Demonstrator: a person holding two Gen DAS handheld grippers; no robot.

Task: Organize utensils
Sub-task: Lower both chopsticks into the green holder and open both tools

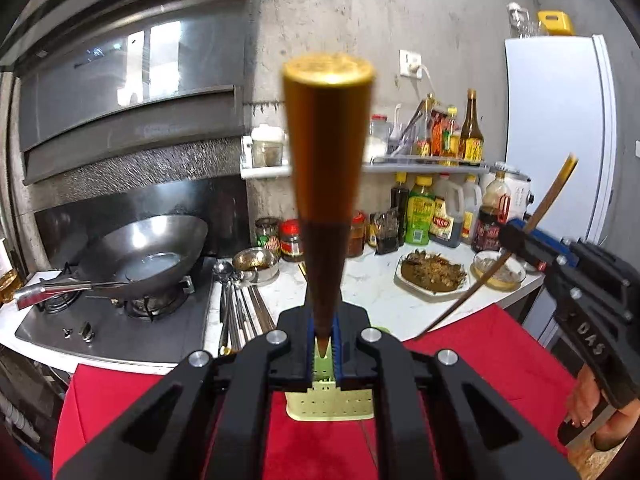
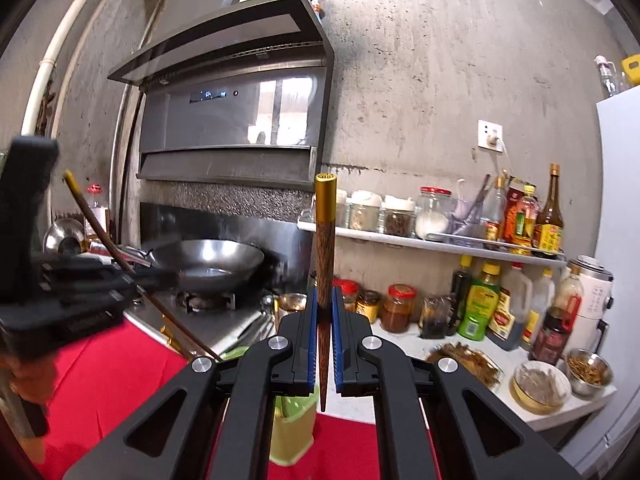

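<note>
My left gripper (image 1: 324, 344) is shut on a dark wooden chopstick (image 1: 326, 184) with a gold top, held upright above a pale green perforated utensil holder (image 1: 330, 402) on a red cloth (image 1: 480, 368). My right gripper (image 2: 323, 340) is shut on a second such chopstick (image 2: 325, 264), upright, its tip just above the holder (image 2: 292, 428). The right gripper also shows in the left wrist view (image 1: 532, 246), holding its chopstick (image 1: 536, 220). The left gripper shows in the right wrist view (image 2: 132, 280) with its chopstick (image 2: 104, 240).
A wok (image 1: 144, 256) sits on the gas stove (image 1: 116, 320) to the left. Metal chopsticks and spoons (image 1: 236, 304) lie on the white counter. Sauce bottles (image 1: 440, 216), jars and food dishes (image 1: 432, 276) crowd the back. A white fridge (image 1: 560, 132) stands right.
</note>
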